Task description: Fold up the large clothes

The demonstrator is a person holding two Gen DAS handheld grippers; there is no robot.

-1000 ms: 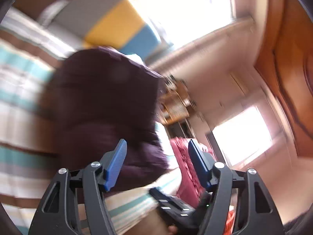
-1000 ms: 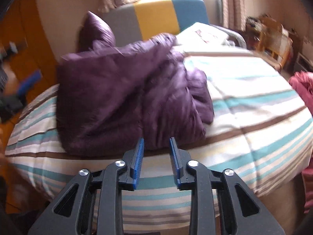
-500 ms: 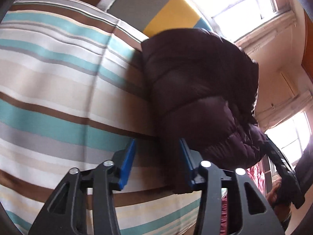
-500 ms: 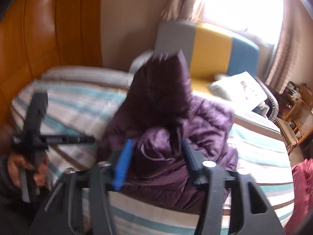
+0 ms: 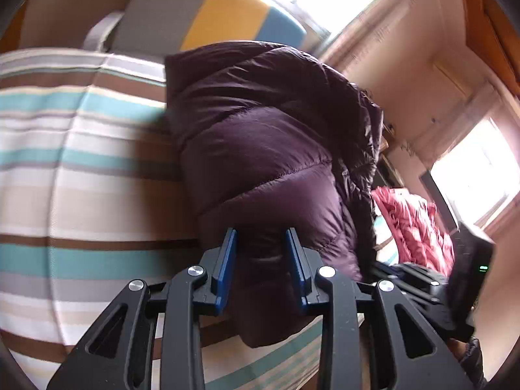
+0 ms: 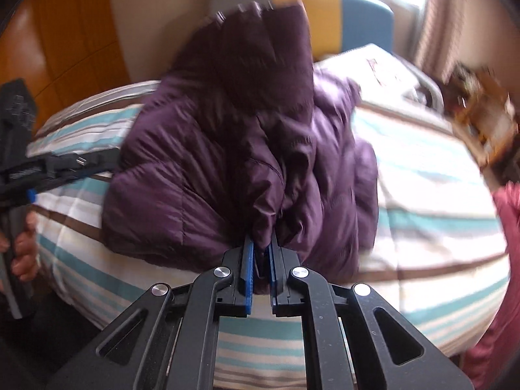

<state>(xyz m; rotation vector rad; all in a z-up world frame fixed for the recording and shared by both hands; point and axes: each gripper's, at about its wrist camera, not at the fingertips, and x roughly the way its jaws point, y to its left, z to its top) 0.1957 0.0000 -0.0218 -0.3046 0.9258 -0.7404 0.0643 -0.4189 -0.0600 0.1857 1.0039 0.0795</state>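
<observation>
A puffy purple jacket lies bunched on the striped bed. In the left wrist view my left gripper straddles the jacket's near corner. Its jaws are closing, and the padded fabric fills the gap and touches both blue pads. In the right wrist view the same jacket stands heaped, with its upper part raised. My right gripper is shut on a thin fold at the jacket's near edge. The left gripper's body reaches the jacket's left side, held by a hand.
The bed has a grey, yellow and blue headboard and a white pillow at its far end. A pink garment lies beyond the bed's right side. Wooden furniture stands at the right, an orange wardrobe at the left.
Both grippers came down to the jacket's near edge and narrowed. The right jaws closed onto a fold. The left jaws now hold the jacket's corner between them. The jacket has bunched up higher.
</observation>
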